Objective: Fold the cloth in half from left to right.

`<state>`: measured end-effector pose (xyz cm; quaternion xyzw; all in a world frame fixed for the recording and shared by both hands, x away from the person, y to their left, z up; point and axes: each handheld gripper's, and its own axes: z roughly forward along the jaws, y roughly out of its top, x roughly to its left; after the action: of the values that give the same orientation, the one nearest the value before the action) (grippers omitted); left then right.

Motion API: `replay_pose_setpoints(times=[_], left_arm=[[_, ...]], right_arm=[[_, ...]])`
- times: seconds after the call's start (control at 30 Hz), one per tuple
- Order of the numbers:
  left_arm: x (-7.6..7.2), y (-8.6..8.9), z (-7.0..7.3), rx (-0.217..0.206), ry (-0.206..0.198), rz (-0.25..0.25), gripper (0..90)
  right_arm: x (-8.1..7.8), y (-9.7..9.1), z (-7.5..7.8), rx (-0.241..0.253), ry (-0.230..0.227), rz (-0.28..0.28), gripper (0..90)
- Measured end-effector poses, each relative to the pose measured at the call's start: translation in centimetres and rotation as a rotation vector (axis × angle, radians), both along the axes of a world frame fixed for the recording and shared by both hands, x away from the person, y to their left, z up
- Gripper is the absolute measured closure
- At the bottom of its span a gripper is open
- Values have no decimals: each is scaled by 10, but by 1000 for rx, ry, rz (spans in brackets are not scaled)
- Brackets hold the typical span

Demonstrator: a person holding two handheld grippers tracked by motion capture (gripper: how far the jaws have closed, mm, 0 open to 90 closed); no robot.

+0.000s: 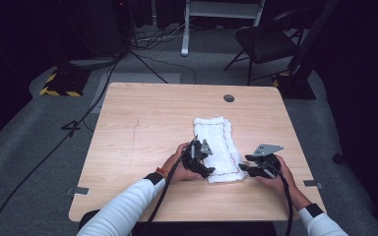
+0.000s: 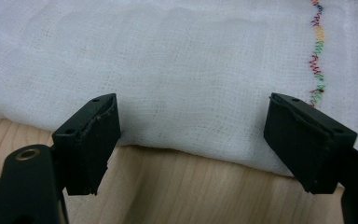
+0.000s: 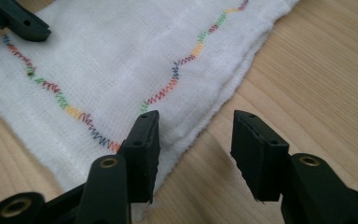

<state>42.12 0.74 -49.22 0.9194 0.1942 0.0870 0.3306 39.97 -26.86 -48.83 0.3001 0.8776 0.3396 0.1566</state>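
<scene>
High view: fixed above person's side, facing forward and down over whole bench (image 1: 142, 123). Gripper views: riding low, very near, looking along own jaws. All three share white cloth (image 1: 216, 147) (image 2: 177, 70) (image 3: 112, 60).

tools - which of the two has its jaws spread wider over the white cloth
The left tool. Its jaws stand far apart, straddling the long edge of the white cloth. The right tool is open more narrowly, at the cloth's corner by the coloured stitching.

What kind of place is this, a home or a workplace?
Probably a lab or recording studio, not a home: dark surroundings, loose cables on grey carpet, a folding chair, and one bare wooden table with a white cloth.
</scene>
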Motion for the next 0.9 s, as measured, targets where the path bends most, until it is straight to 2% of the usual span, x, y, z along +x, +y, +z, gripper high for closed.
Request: replay_pose_setpoints(times=[0.07,0.2,0.33,0.5,0.67,0.8,0.9], left_arm=[[-1,2,0,5,-1,-5,190],[0,8,0,0,31,-5,193],[-3,17,-1,-4,44,-2,193],[-10,25,-1,-6,40,1,194],[-12,34,-2,-14,65,2,194],[-12,36,-2,-17,69,-1,194],[-11,38,-1,-14,72,-5,191]], right_arm=[[-1,0,0,5,10,12,542],[-7,6,0,0,7,34,565],[-13,13,-1,7,13,52,570],[-23,21,-1,6,10,56,569],[-34,27,-2,12,3,57,568],[-38,30,0,6,3,64,497],[-34,27,3,24,5,69,452]])
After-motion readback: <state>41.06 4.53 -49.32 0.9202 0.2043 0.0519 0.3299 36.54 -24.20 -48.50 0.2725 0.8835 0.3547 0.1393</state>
